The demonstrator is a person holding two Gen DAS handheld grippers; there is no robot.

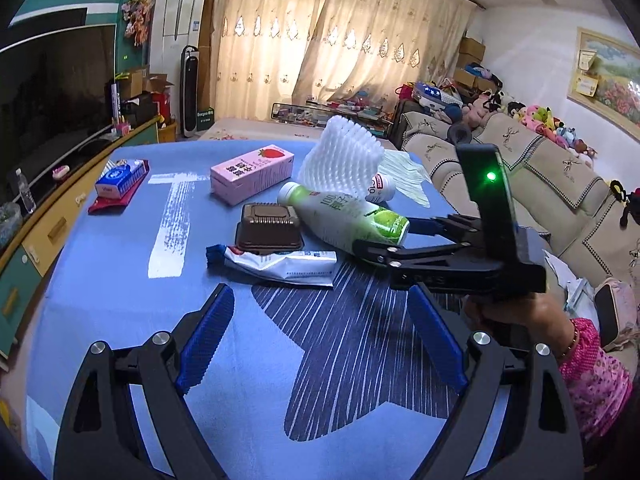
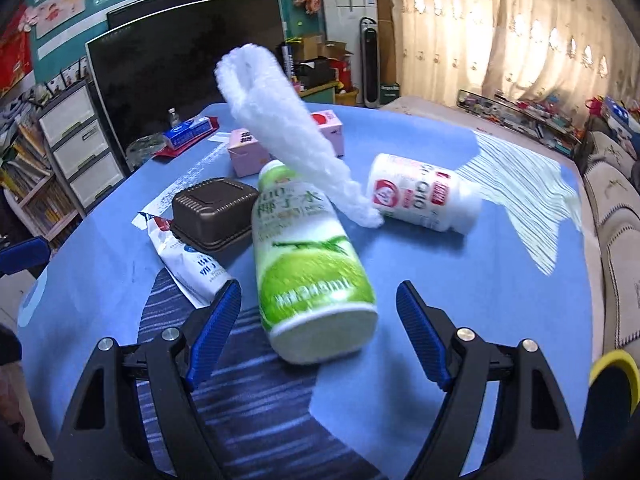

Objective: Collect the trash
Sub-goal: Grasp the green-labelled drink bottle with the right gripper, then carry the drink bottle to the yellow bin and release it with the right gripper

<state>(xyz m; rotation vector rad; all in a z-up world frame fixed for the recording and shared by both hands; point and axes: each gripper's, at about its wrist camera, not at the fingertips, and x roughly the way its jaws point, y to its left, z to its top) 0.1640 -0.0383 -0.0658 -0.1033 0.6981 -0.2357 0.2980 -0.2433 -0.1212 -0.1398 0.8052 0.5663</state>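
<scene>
Right wrist view shows the right hand-held gripper [image 2: 319,330] with its blue pads spread wide and the flat end of the green bottle [image 2: 308,264] lying between them; the pads do not touch it yet, so nothing is held; the bottle lies on its side on the blue surface [image 2: 460,280], with a white foam net [image 2: 288,128] leaning on it, a white bottle [image 2: 424,194] just beside, and a brown tray [image 2: 214,214] and a squashed tube [image 2: 188,256] on its other side; I think the grab is only starting; next, the pads should slide further along the bottle and squeeze; left wrist view shows the left hand-held gripper [image 1: 320,336] wide open too, holding nothing, near the tube.
</scene>
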